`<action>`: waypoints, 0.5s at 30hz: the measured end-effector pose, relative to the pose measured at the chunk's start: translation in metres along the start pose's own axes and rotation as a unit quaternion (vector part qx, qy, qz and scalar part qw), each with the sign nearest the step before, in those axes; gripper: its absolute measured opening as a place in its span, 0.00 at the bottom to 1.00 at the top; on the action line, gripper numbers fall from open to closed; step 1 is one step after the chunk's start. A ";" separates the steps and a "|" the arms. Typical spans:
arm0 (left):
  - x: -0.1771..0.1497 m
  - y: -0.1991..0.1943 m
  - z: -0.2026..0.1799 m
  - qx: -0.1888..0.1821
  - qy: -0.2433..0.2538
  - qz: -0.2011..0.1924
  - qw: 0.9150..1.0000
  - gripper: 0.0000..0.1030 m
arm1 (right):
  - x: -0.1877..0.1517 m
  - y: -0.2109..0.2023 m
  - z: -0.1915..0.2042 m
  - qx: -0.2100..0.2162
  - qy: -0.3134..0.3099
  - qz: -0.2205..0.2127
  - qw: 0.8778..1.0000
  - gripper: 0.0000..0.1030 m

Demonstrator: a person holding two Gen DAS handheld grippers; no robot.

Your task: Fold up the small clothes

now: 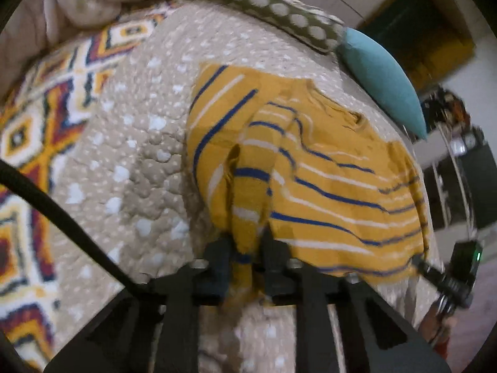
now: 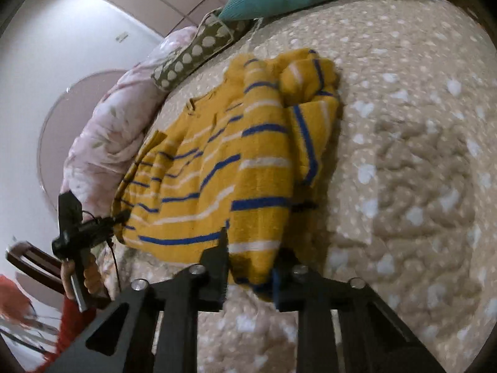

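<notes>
Two corners of the striped yellow top (image 1: 326,180) are in my tongs, one each. Nearest me, my left gripper (image 1: 245,258) is pressed together on a bunched fold of the hem, the cloth squeezed into a narrow rope between the pads. My right gripper (image 2: 251,264) pinches a wider band of the same hem, with the fabric spilling over its right finger.

Beyond the tongs, the top lies on the beige spotted bedspread (image 2: 403,155), its near edge raised off the cover where I hold it and the rest slumped flat. One side is already doubled over toward the middle, and the far end is crumpled into a lump. Farther still sit a dotted olive cushion (image 1: 273,9) and a teal pillow (image 1: 382,77) at the edge of the bed.

I judge this to be the lengthwise fold: hem gripped, ready to carry toward the neckline. The next move calls for lifting both corners evenly and keeping the hem taut between them.
</notes>
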State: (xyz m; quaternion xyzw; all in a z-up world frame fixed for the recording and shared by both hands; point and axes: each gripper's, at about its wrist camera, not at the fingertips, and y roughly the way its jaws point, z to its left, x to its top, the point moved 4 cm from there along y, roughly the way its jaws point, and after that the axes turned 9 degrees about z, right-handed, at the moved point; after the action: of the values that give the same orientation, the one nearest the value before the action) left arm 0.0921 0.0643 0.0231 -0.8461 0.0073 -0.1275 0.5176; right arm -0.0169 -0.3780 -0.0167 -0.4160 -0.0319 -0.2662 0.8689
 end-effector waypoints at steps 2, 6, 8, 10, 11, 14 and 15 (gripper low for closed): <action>-0.015 -0.020 -0.002 0.000 0.010 -0.001 1.000 0.09 | -0.008 -0.023 -0.003 0.023 0.003 -0.008 1.000 0.14; -0.036 -0.025 0.004 0.012 0.018 -0.001 1.000 0.11 | -0.034 -0.043 -0.020 0.029 0.013 -0.010 0.999 0.13; -0.043 -0.017 0.013 0.037 0.013 0.006 0.999 0.14 | -0.048 -0.039 -0.037 -0.029 0.018 -0.001 0.999 0.13; -0.048 -0.017 0.024 0.037 -0.012 0.005 0.999 0.20 | -0.059 -0.044 -0.053 -0.058 0.036 -0.009 0.998 0.13; -0.049 -0.020 0.027 0.038 -0.021 0.000 0.999 0.25 | -0.062 -0.051 -0.057 -0.058 0.043 -0.021 0.997 0.13; -0.055 -0.041 0.037 0.057 -0.033 -0.031 0.997 0.40 | -0.066 -0.081 -0.050 -0.062 0.036 -0.072 0.995 0.15; -0.057 -0.046 0.038 0.062 -0.036 -0.039 0.997 0.42 | -0.066 -0.087 -0.042 -0.067 0.023 -0.081 0.994 0.15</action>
State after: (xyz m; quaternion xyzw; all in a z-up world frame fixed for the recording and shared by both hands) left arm 0.0404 0.1274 0.0351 -0.8162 -0.0522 -0.1174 0.5633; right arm -0.1226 -0.4245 -0.0010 -0.4629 -0.0283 -0.3470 0.8152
